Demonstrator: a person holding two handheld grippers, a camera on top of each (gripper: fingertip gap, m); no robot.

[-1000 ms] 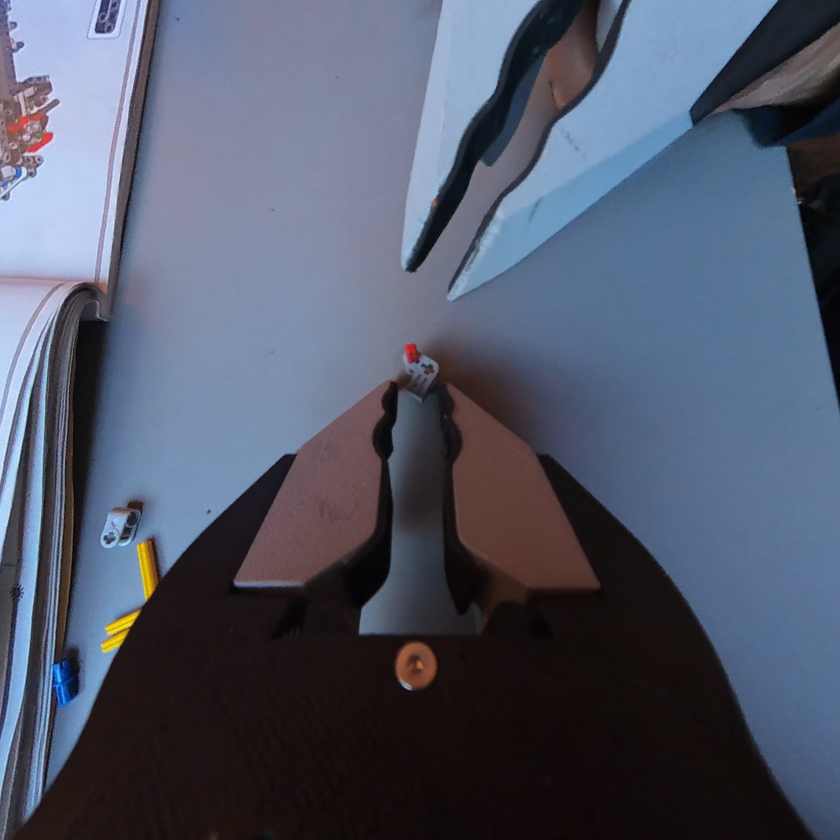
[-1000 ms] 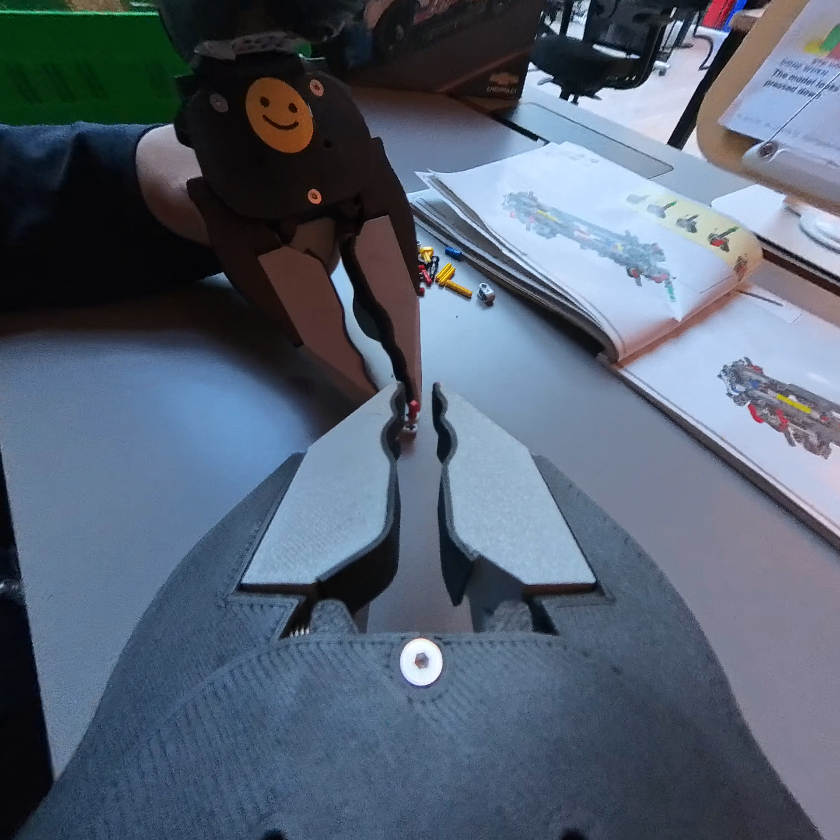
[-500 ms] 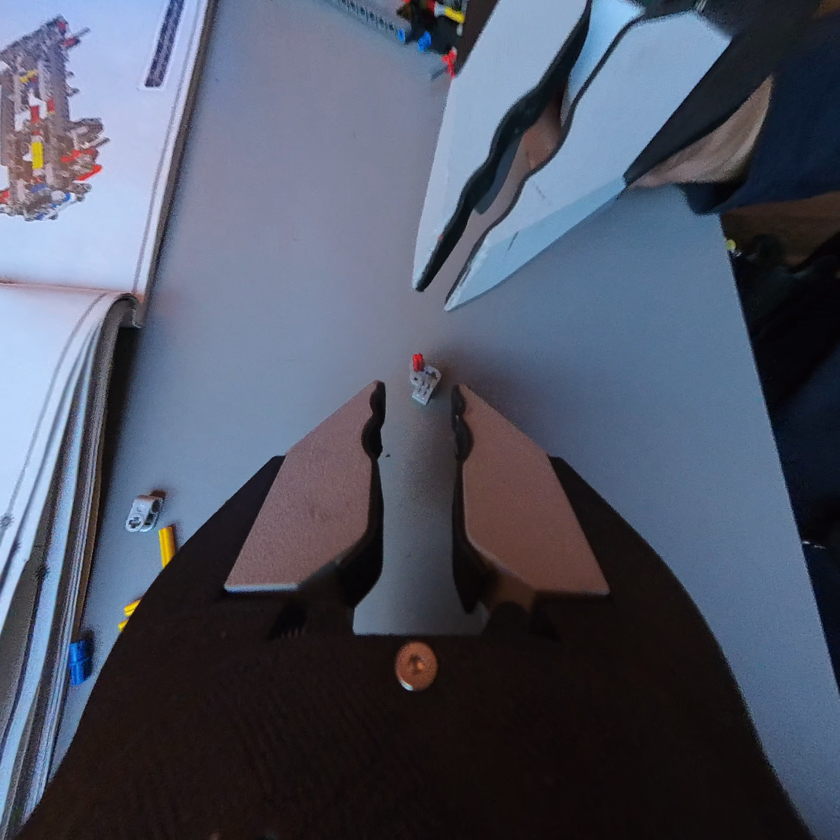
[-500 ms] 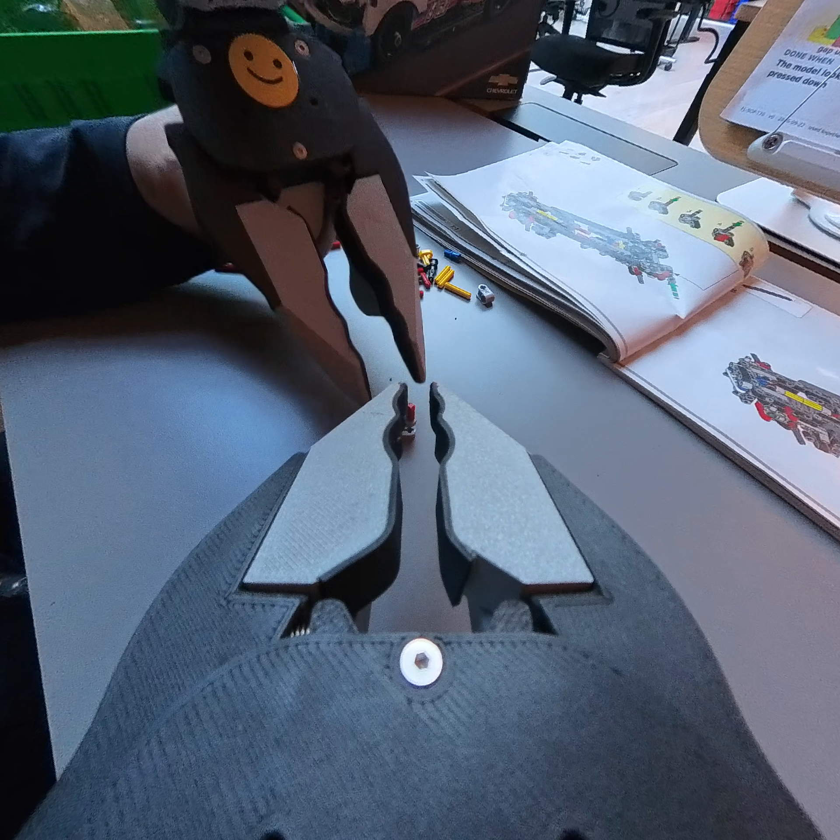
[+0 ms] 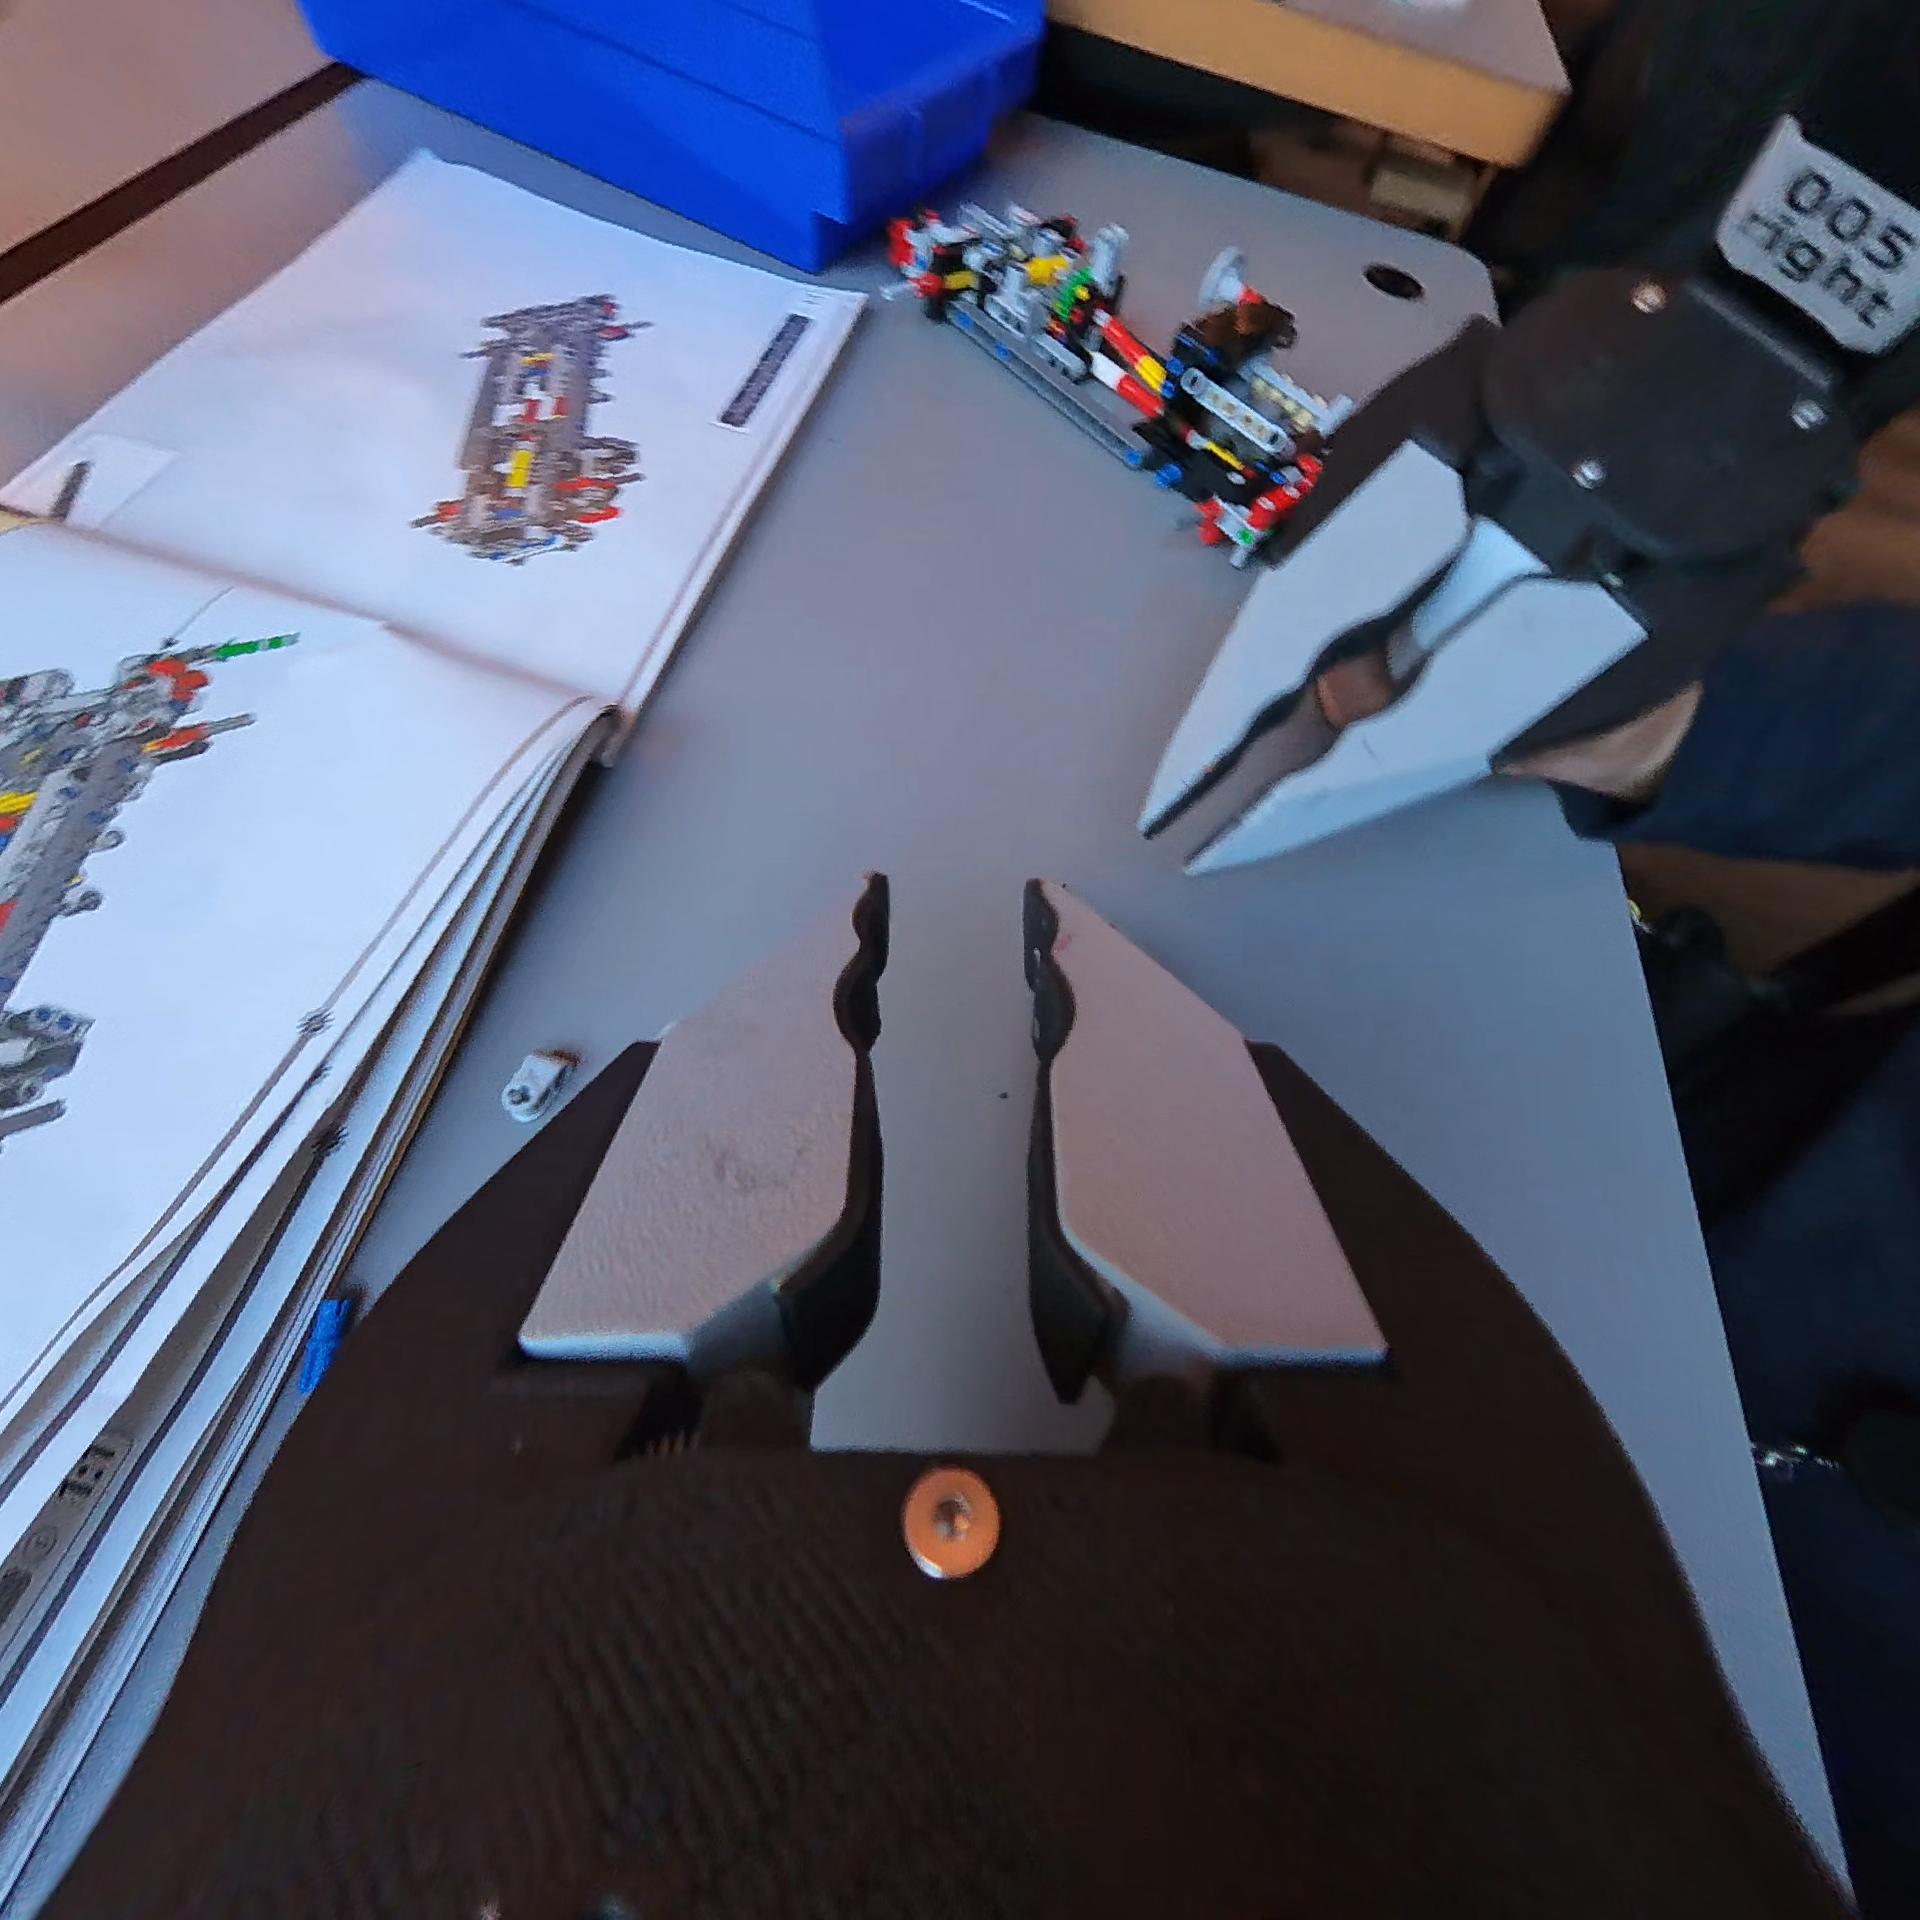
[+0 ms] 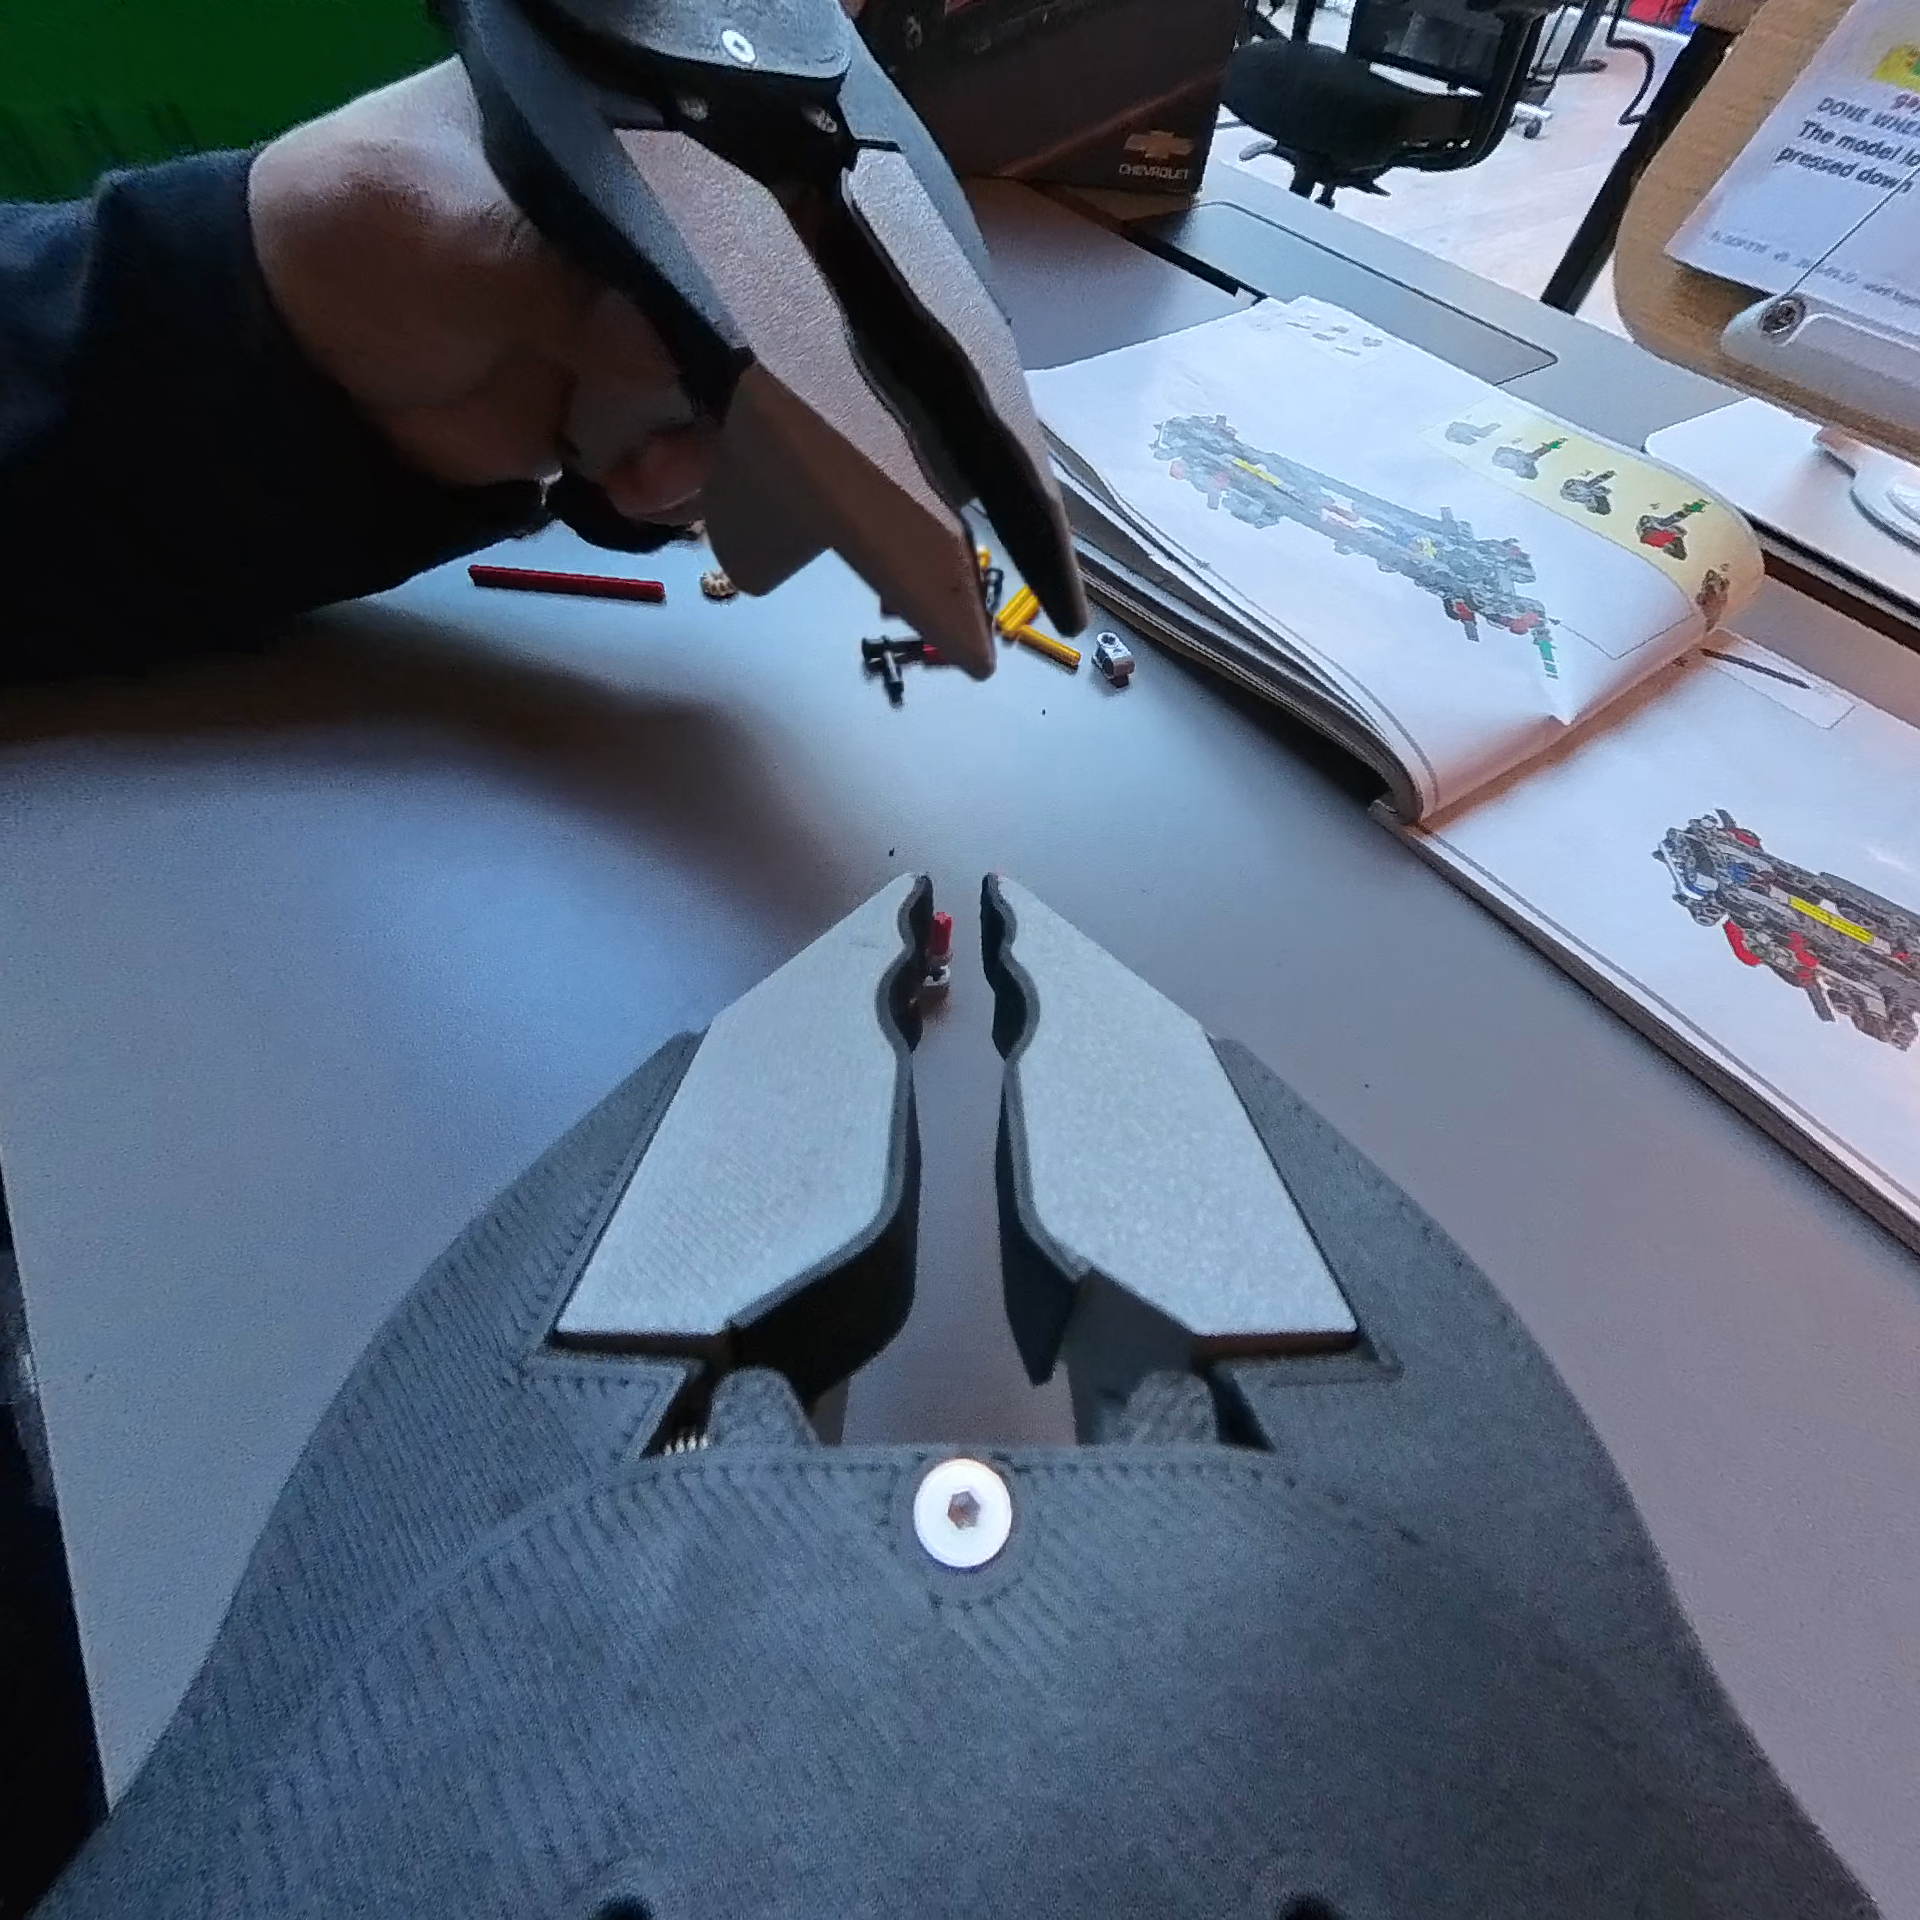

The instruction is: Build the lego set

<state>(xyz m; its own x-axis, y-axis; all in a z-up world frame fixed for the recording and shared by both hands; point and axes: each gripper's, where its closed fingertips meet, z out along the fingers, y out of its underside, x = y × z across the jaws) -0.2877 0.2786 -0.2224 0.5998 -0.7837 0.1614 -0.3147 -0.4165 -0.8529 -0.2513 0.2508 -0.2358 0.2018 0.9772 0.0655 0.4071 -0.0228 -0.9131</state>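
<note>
On the grey desk (image 5: 935, 623) by a blue bin (image 5: 727, 94), our left gripper (image 5: 954, 904) gapes bare, while our right gripper (image 6: 951, 904), nearly closed, seemingly pinches a red pin (image 6: 938, 940).

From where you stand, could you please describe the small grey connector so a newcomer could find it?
Start at the open instruction book on the grey table. Beside its page edges lies a scatter of small parts. The grey connector lies nearest the book: pale and stubby, unlike the yellow pins and black pin beside it.
</note>
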